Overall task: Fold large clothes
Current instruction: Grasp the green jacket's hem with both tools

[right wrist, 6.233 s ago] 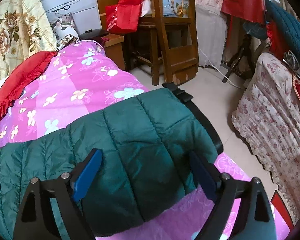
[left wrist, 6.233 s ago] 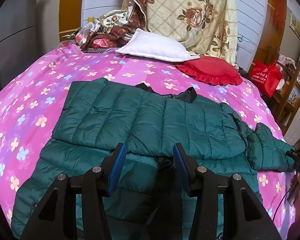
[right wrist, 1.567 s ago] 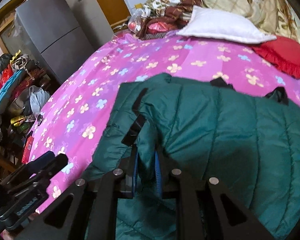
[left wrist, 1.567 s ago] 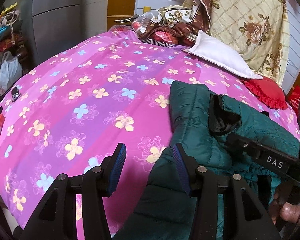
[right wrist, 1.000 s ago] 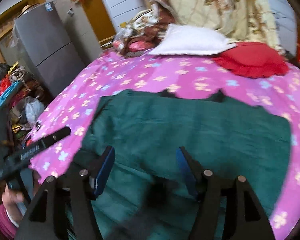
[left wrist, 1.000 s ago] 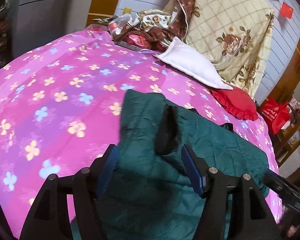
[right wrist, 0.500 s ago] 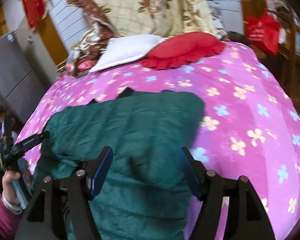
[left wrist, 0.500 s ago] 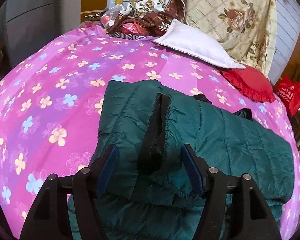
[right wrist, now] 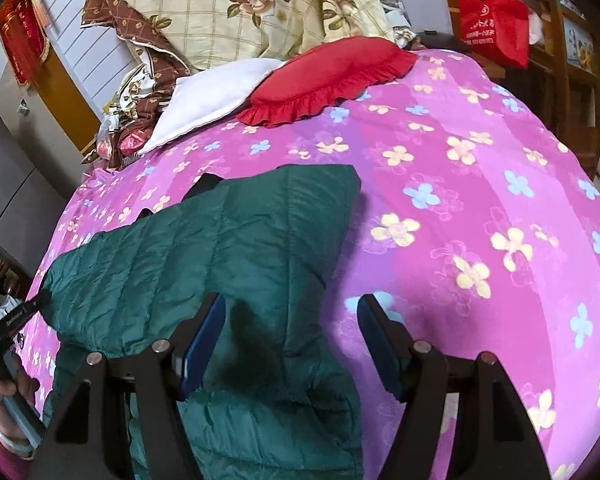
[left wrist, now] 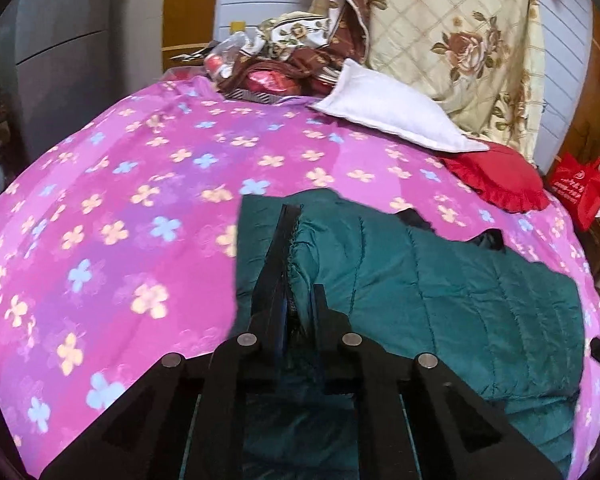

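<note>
The dark green quilted jacket [left wrist: 440, 292] lies folded on the pink flowered bedspread [left wrist: 140, 208], towards the bed's near edge, its black-trimmed edge running up the left side of the pile. Half a second ago the left gripper [left wrist: 298, 312] stood wide over that edge; its jaws have just been closing, and now they pinch a fold of the jacket beside the black trim. The right gripper [right wrist: 290, 344] has moved along to the jacket's right edge, and its jaws stand wide, straddling that edge without pressing it. A white pillow [left wrist: 388, 112] and a red cushion [left wrist: 496, 178] lie near the bed's head.
</note>
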The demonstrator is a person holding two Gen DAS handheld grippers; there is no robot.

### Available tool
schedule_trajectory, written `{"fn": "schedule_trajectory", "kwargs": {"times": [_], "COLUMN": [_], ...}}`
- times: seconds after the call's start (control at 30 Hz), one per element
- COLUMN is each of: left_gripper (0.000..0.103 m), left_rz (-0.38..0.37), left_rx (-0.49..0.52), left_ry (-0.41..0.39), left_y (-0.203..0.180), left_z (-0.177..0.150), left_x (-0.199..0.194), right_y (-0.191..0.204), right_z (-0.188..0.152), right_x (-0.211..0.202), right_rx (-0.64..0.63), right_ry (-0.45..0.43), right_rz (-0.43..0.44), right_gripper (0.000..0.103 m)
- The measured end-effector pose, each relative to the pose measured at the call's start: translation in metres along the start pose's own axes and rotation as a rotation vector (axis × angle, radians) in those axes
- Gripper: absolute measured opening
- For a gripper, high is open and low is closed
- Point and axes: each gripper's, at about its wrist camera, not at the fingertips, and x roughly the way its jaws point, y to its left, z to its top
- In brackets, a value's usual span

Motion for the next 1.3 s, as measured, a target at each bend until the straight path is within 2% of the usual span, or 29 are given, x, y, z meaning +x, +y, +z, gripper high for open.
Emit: {"fn": "schedule_trajectory", "kwargs": {"times": [0.13, 0.3, 0.37, 0.43, 0.5, 0.57, 0.67, 0.77, 0.87, 1.07, 1.17, 1.3], "left_gripper": [0.000, 0.000, 0.000, 0.000, 0.000, 0.000, 0.000, 0.001, 0.006, 0.010, 0.012, 0.015], "left_rz": [0.004, 0.016, 0.014, 0.025, 0.038, 0.047, 0.053, 0.051, 0.046, 0.070, 0.059, 0.054], "left_rx": [-0.007, 0.034, 0.046, 0.054, 0.054, 0.054, 0.062, 0.060, 0.052, 0.065, 0.058, 0.075], "left_ry": [0.032, 0.017, 0.018, 0.023, 0.036, 0.042, 0.039, 0.047, 0.034, -0.043, -0.067, -0.058], "left_y": [0.001, -0.015, -0.020, -0.024, -0.027, -0.029, -0.029, -0.025, -0.020, -0.022, -0.025, -0.035], "left_z": [-0.007, -0.006, -0.005, -0.006, -0.008, -0.010, -0.011, -0.009, -0.007, -0.003, 0.003, 0.005], "left_x": [0.008, 0.011, 0.015, 0.022, 0.031, 0.035, 0.032, 0.026, 0.014, -0.013, -0.020, -0.012], "right_y": [0.007, 0.011, 0.012, 0.012, 0.014, 0.015, 0.008, 0.006, 0.011, 0.044, 0.066, 0.088], "right_z": [0.010, 0.023, 0.026, 0.028, 0.030, 0.032, 0.034, 0.035, 0.031, 0.028, 0.030, 0.028], "right_x": [0.018, 0.049, 0.057, 0.063, 0.068, 0.076, 0.080, 0.069, 0.046, 0.013, 0.017, 0.036], "right_rx": [0.028, 0.049, 0.027, 0.017, -0.013, -0.040, -0.003, 0.003, 0.002, -0.105, -0.169, -0.236], "right_ry": [0.008, 0.058, 0.046, 0.045, 0.034, 0.019, 0.020, 0.015, -0.019, -0.065, -0.045, -0.020], "right_rz": [-0.011, -0.006, -0.045, -0.071, -0.116, -0.164, -0.156, -0.157, -0.159, -0.094, -0.046, -0.048], "right_gripper": [0.077, 0.077, 0.053, 0.046, 0.044, 0.044, 0.046, 0.052, 0.053, 0.061, 0.062, 0.061]}}
